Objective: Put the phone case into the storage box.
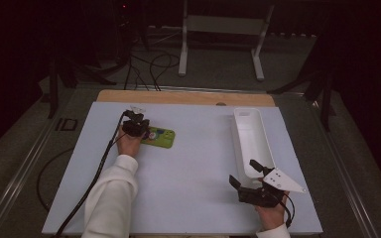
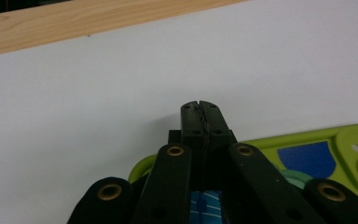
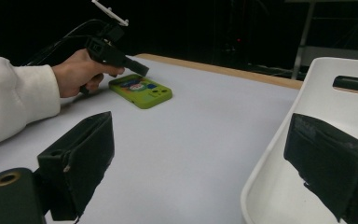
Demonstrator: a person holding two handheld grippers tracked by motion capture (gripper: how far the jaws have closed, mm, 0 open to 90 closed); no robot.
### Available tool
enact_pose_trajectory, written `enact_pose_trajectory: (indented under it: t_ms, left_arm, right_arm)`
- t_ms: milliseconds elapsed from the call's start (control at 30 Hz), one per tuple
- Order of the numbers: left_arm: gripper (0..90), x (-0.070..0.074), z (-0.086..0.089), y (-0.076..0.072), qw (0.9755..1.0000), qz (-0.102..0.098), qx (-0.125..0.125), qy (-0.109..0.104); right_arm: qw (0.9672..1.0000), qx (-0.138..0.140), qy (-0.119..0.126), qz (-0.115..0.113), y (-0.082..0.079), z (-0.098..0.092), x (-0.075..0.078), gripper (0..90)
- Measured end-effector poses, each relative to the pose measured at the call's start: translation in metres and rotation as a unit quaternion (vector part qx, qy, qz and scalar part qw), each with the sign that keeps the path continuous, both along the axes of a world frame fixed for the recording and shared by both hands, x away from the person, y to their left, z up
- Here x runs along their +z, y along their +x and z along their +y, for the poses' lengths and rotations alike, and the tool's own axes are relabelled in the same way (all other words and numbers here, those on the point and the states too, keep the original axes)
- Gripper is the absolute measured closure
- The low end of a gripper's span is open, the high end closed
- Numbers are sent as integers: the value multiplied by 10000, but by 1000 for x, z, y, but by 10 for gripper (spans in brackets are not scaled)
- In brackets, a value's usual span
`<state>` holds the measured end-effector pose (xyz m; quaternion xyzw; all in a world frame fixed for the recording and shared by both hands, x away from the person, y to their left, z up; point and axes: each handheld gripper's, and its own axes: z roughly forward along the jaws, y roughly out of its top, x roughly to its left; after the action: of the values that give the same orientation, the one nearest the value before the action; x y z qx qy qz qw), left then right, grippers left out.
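A lime-green phone case point(image 1: 162, 138) with coloured stickers lies flat on the white table, left of centre. My left gripper point(image 1: 146, 130) hovers over its left end, jaws pressed together with nothing between them. In the left gripper view the shut tips point(image 2: 200, 105) point past the case point(image 2: 289, 141) toward bare table. My right gripper point(image 1: 244, 173) stands open near the front right, by the near end of a long white tray point(image 1: 252, 115). In the right gripper view its jaws point(image 3: 205, 163) are wide apart, one over the table and one over the tray's rim point(image 3: 279, 144). That view also has the case point(image 3: 142, 93) and the left gripper point(image 3: 140, 70).
A white board point(image 1: 188, 173) covers the table, with a wooden strip point(image 1: 186, 97) at its far edge. Cables point(image 1: 151, 64) and a white stand frame point(image 1: 223, 25) are on the dark floor beyond. A white sleeve point(image 1: 111, 198) lies along the left front.
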<state>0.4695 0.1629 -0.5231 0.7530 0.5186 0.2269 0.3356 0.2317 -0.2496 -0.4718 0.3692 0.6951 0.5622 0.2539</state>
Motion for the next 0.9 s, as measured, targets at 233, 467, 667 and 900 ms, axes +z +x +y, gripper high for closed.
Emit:
enact_pose_trajectory:
  t_ms: [233, 467, 667, 900]
  left_arm:
    - [900, 0, 0, 0, 10000, 36, 29, -22]
    - [900, 1, 0, -2, 9999, 50, 27, 124]
    - [900, -2, 1, 1, 9999, 86, 76, 83]
    - [900, -2, 1, 0, 9999, 103, 98, 95]
  right_arm:
    - [10000, -13, -10, 21, 0, 0, -1, 84]
    - [10000, -17, 2, 23, -1, 0, -1, 84]
    - [10000, -17, -13, 29, -1, 0, -1, 84]
    - [10000, -30, 11, 26, -1, -1, -1, 84]
